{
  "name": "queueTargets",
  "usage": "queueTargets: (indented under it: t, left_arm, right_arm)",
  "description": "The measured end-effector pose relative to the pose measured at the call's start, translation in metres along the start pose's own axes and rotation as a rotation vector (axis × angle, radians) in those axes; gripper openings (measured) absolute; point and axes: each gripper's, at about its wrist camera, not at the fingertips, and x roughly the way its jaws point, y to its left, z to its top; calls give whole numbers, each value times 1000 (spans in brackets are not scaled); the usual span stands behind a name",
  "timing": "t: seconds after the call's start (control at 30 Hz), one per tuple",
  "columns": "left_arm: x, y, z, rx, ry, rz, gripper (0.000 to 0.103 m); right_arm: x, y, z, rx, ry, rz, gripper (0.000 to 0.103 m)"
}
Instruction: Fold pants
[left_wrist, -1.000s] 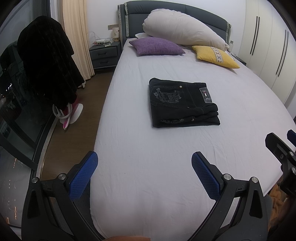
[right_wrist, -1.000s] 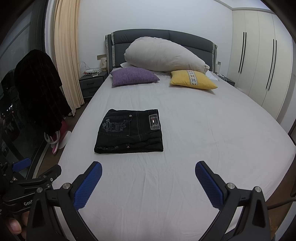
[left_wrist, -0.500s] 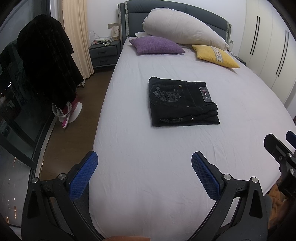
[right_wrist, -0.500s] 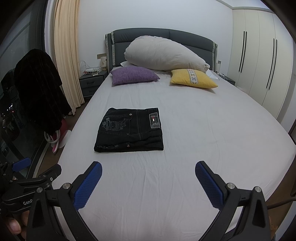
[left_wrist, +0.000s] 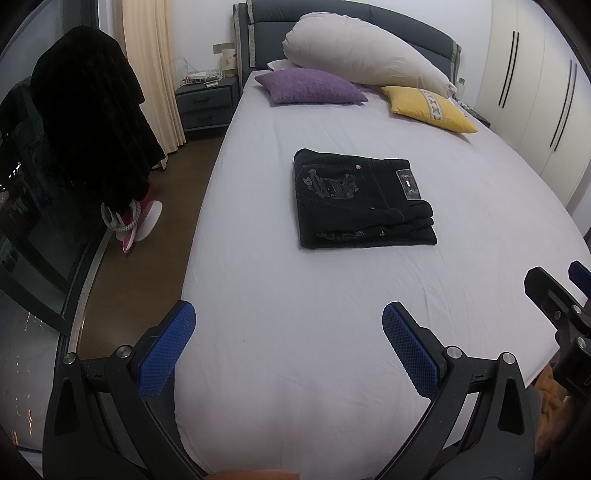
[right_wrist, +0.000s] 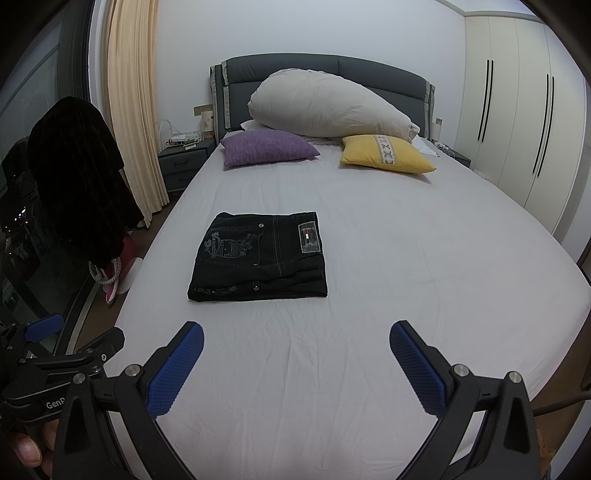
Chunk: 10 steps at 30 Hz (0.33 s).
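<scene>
Nothing has visibly moved since a second ago: nearest, the left claw (left_wrist: 288, 345) and right claw (right_wrist: 295, 363) hang released and empty above the bed (right_wrist: 406, 266), so folding looks finished. Mid-bed lies one folded pants (right_wrist: 258, 258) bundle; beyond, three pillows.

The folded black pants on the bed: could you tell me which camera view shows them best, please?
The left wrist view shows the folded black pants best: they sit larger and nearer the middle, with the stacked layers along the near edge distinct. The right wrist view shows the same pants whole but smaller and left of centre.
</scene>
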Motion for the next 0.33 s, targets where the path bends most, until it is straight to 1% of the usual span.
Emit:
queueTargets:
  t: [0.17, 0.33]
  left_arm:
    - [-1, 1, -1, 0, -2, -1, 103]
    - [-2, 5, 1, -5, -13, 18, 103]
  right_arm:
    - [-1, 2, -4, 3, 5, 2, 103]
    - [-5, -1, -15, 17, 12, 7, 103]
